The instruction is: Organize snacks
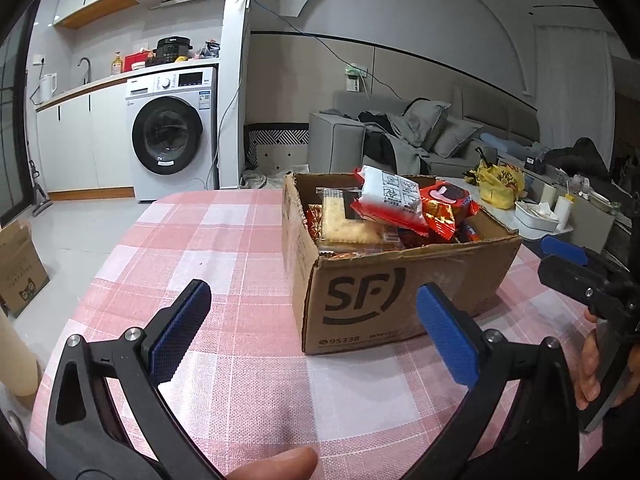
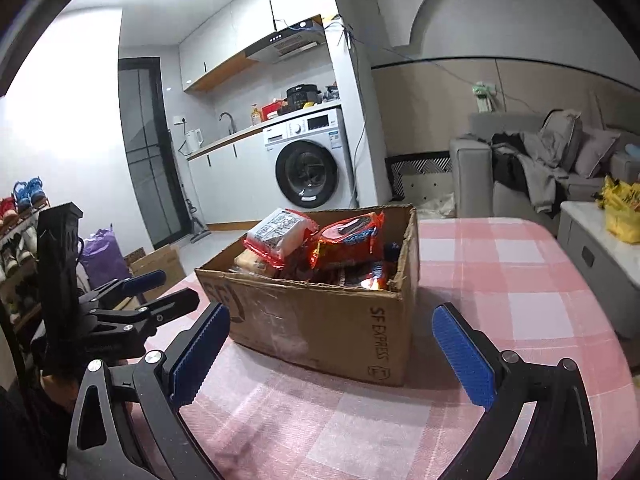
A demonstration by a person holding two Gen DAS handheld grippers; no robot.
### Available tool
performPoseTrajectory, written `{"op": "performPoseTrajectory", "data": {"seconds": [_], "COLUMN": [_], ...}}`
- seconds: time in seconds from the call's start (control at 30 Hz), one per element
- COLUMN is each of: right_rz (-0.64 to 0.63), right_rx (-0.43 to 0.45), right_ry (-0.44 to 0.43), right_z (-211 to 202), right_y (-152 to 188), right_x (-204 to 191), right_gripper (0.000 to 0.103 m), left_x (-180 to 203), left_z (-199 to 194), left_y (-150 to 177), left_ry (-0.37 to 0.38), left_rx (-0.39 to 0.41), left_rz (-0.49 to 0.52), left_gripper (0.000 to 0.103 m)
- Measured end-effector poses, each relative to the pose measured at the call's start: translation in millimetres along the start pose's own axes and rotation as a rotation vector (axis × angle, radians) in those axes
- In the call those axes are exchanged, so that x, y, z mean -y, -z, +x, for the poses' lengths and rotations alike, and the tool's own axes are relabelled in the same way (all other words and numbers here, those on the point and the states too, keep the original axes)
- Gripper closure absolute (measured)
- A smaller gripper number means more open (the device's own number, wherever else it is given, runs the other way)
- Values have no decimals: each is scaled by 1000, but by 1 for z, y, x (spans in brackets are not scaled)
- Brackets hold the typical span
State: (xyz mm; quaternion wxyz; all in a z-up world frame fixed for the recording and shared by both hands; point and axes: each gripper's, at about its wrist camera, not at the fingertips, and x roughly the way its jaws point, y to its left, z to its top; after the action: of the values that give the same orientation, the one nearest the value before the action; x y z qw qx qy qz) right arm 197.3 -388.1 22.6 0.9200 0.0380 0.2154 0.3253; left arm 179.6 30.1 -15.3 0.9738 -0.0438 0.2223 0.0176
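Observation:
A brown SF cardboard box (image 1: 400,292) (image 2: 320,320) stands open on the pink checked tablecloth (image 1: 224,240) (image 2: 520,280), full of snack packs. On top lie a red-and-white pack (image 1: 394,196) (image 2: 278,234) and a shiny red-orange pack (image 1: 444,204) (image 2: 348,240); a pack of pale crackers (image 1: 340,220) lies below them. My left gripper (image 1: 314,328) is open and empty, just in front of the box's near corner. My right gripper (image 2: 330,354) is open and empty too, facing the box's other side. Each gripper shows at the edge of the other view.
Behind the table are a washing machine (image 1: 170,132) (image 2: 308,160), a kitchen counter and a grey sofa (image 1: 420,136) with clothes. A low table with a yellow bag (image 1: 500,182) stands to the right. Another cardboard box (image 1: 18,268) sits on the floor at left.

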Motion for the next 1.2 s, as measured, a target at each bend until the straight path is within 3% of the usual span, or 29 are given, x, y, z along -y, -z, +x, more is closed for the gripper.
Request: {"op": "performPoseTrajectory", "data": {"seconds": [0.4, 1.2], "right_rz": [20, 16], "right_rx": [36, 33], "right_ry": [55, 64], "right_z": [-4, -1], "right_y": [4, 4], "right_x": [8, 8], "right_gripper": [0, 0], "left_x": [2, 6], "left_z": [6, 9], "left_y": [0, 4], "left_ry": [-11, -16], "left_rx": [3, 5], "left_rz": [0, 9], "left_gripper": [1, 1]}}
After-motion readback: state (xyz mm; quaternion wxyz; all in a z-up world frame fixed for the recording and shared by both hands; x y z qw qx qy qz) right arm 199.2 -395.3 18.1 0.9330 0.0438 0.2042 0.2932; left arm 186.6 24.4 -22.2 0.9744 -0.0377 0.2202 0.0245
